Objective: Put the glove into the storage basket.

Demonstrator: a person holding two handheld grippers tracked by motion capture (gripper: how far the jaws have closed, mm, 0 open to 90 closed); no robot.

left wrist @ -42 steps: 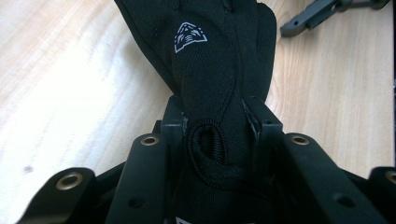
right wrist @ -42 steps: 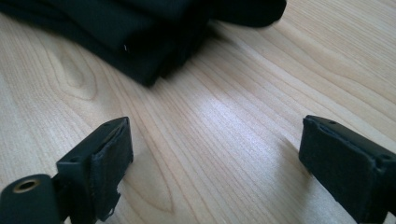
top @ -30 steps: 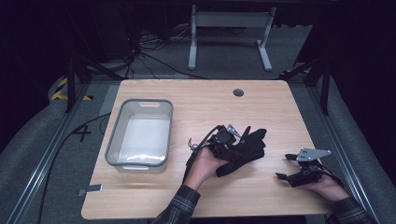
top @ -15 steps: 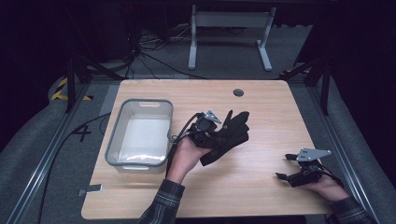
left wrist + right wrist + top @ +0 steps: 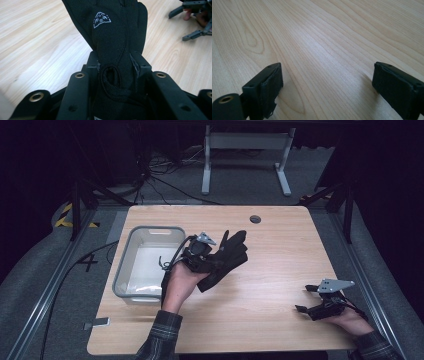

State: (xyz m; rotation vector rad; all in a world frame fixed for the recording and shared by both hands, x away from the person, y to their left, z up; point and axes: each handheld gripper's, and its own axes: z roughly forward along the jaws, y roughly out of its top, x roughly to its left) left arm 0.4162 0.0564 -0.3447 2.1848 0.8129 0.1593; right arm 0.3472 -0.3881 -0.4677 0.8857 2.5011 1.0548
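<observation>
Dark floor and trailing cables surround the pale wooden table (image 5: 260, 270) I'm working over, and I take the clear plastic bin (image 5: 131, 285) on it as my landmark. I have a black glove (image 5: 227, 255) clenched in my left gripper (image 5: 202, 255), lifted clear of the wood just beside the bin's near-right wall. In the left gripper view the glove (image 5: 117, 37) is pinched at its cuff end between the two black jaws, its pull loop bunched right at the grip and its white crest logo facing the camera, fingers pointing away over the table.

By my judgement the pickup is done and the carry is under way: the glove is off the surface and next to the bin, but not over it and not in it. What I see of the bin's inside looks empty. What's left is to bring the glove over the rim, lower it and let go.

My left hand (image 5: 180, 282) reaches forward from the table's near edge, plaid sleeve at the wrist, palm turned partly up, so the gripper sits tilted with its grey plate toward the bin and the glove draped away from the bin.

My right gripper (image 5: 312, 307) lies well apart from the bin, at the table's near-right corner, resting low on the wood. In the right gripper view its jaws stand wide apart with only bare wood grain between them, holding nothing.
</observation>
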